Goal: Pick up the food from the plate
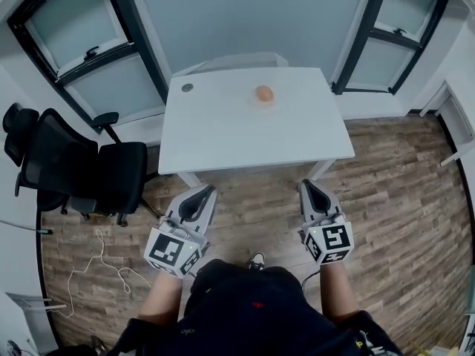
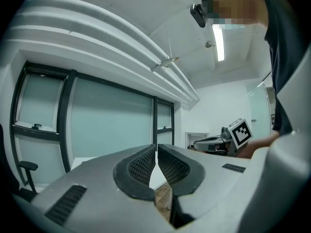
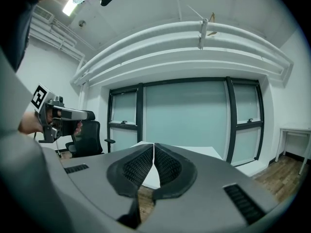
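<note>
A small, round, orange-tan piece of food (image 1: pixel 263 93) is sitting on a pale, barely visible plate (image 1: pixel 254 101) toward the far middle of the white desk (image 1: pixel 223 128). The left tongs (image 1: pixel 202 190) and right tongs (image 1: pixel 309 185) are hovering over the wood floor (image 1: pixel 401 184), short of the desk's near edge and well apart from the food. Each is pressing its jaws together on nothing.

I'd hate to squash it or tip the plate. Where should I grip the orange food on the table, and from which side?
Across its widest middle, probably, coming down from above with a jaw on each side. The orange food looks rounded and sits on a small plate on the table, so a low sideways approach might hit the rim. The shut right gripper must open first.
</note>
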The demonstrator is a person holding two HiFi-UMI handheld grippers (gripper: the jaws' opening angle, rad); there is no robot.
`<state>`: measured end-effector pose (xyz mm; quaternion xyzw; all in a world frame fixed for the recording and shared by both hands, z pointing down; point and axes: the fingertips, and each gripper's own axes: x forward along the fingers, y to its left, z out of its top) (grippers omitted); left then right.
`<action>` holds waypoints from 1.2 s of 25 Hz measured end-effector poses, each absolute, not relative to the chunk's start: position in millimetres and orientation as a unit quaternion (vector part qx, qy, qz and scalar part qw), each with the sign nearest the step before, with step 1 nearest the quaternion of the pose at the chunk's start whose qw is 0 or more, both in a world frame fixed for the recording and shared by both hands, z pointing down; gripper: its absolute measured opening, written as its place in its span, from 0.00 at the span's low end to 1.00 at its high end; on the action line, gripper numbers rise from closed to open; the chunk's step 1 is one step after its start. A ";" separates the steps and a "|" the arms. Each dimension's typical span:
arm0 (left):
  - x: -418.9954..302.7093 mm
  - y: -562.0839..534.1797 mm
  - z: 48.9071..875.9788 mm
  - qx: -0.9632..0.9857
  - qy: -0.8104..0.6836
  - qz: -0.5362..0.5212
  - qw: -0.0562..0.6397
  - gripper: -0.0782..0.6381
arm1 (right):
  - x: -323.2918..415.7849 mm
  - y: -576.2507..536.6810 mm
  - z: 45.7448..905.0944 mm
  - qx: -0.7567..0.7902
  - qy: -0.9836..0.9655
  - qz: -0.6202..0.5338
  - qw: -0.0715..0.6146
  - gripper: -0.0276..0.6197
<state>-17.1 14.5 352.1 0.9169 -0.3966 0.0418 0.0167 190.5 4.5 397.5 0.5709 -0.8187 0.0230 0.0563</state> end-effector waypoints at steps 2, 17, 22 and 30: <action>-4.9 5.2 353.3 0.918 -0.393 0.048 0.016 0.16 | 201.3 -6.4 402.7 0.570 -0.819 0.030 0.055 0.08; 37.8 -113.1 383.3 0.931 -0.359 0.061 0.029 0.16 | 223.0 -108.5 437.5 0.566 -0.818 0.027 0.096 0.08; 45.8 -187.8 384.4 0.934 -0.350 0.058 0.030 0.16 | 227.7 -180.3 434.6 0.571 -0.812 0.001 0.119 0.08; 19.0 -326.1 402.7 0.935 -0.343 0.076 0.050 0.16 | 205.6 -310.0 447.1 0.573 -0.805 0.010 0.156 0.08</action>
